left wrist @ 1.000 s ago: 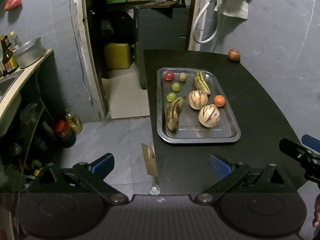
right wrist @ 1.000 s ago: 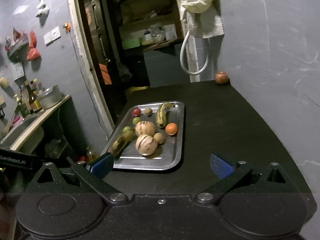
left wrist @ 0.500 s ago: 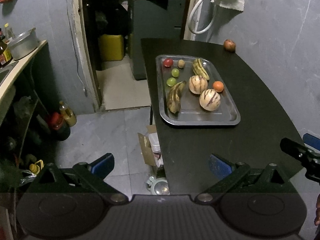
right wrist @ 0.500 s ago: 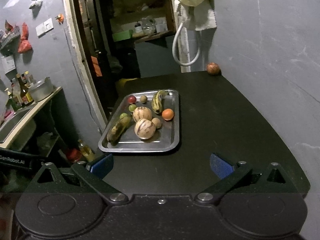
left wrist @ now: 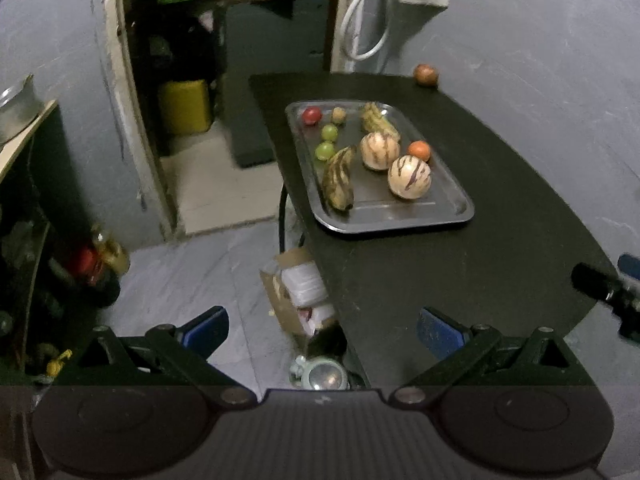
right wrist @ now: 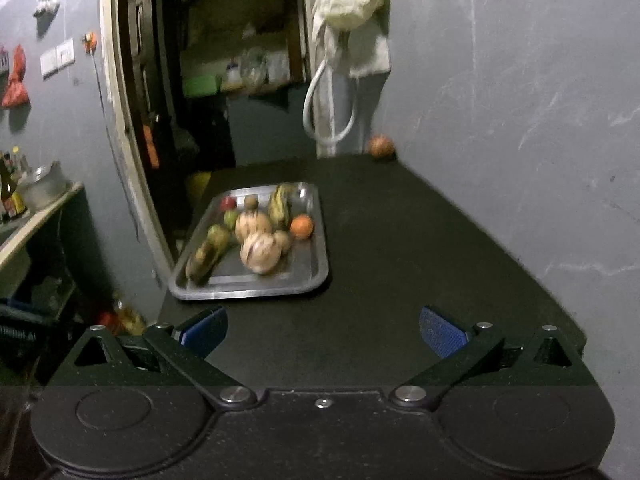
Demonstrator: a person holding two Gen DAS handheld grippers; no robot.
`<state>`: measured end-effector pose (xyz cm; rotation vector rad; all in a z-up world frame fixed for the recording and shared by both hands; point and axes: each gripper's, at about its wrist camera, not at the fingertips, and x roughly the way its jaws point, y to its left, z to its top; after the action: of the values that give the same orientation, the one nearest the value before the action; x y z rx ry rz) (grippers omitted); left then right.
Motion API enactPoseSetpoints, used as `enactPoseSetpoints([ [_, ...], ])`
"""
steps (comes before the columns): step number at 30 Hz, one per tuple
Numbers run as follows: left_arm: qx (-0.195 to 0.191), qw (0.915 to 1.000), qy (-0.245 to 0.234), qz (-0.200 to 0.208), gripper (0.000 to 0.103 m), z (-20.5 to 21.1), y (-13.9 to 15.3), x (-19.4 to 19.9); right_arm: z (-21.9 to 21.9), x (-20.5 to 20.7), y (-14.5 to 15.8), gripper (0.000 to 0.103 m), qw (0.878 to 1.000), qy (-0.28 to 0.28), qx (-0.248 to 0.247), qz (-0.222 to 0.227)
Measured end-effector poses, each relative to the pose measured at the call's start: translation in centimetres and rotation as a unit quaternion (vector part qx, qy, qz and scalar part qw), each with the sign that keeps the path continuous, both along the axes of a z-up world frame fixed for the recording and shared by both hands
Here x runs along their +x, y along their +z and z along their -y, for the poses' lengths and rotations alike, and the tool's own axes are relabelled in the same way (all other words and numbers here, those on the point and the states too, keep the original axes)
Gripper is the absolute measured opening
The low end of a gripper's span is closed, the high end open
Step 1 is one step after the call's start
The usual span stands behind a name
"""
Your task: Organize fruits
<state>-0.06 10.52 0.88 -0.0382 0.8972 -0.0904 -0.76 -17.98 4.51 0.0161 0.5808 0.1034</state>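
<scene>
A metal tray (left wrist: pixel 452 216) (right wrist: pixel 312 280) sits on the black table (left wrist: pixel 480 264) (right wrist: pixel 400 248). It holds two striped melons (left wrist: pixel 409 178), two bananas (left wrist: pixel 339 178), an orange (left wrist: pixel 419 150) (right wrist: pixel 301 227), a red fruit (left wrist: pixel 311 115), two green fruits (left wrist: pixel 325 150) and a small brown one. A lone reddish fruit (left wrist: pixel 425 75) (right wrist: pixel 381 146) lies at the table's far edge by the wall. My left gripper (left wrist: pixel 320 326) hangs open over the floor at the table's near left edge. My right gripper (right wrist: pixel 322 330) is open and empty above the near table, well short of the tray.
A doorway with a yellow container (left wrist: pixel 186 106) opens on the left. Under the table's edge sit a cardboard box (left wrist: pixel 300 288) and a small pot. A counter (right wrist: pixel 36 216) with a metal bowl and bottles stands far left. The grey wall borders the table on the right.
Both grippers have pulled back and away from the tray, which now looks smaller and farther. The fruits have not moved.
</scene>
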Motion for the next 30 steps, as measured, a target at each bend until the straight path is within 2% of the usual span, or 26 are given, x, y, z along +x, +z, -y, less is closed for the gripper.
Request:
enactPoseSetpoints([
  [6,0.003,0.9988,-0.031,0.038,0.102,0.5,-0.8,-0.7,0.7,0.2,-1.9,0.102,1.000,-0.002,-0.007,-0.021],
  [10,0.005,0.9983,-0.042,0.041,0.102,1.0,-1.6,-1.2,1.1,0.3,-2.7,0.102,0.999,0.010,-0.024,-0.033],
  [15,-0.005,0.9990,-0.022,0.037,0.102,1.5,-2.1,-1.4,2.1,0.3,-3.0,0.102,0.999,0.026,-0.017,-0.033],
  [30,0.002,0.9991,0.035,0.025,0.102,4.3,-2.2,-2.8,4.6,2.2,-3.2,0.102,0.994,0.092,-0.010,-0.055],
])
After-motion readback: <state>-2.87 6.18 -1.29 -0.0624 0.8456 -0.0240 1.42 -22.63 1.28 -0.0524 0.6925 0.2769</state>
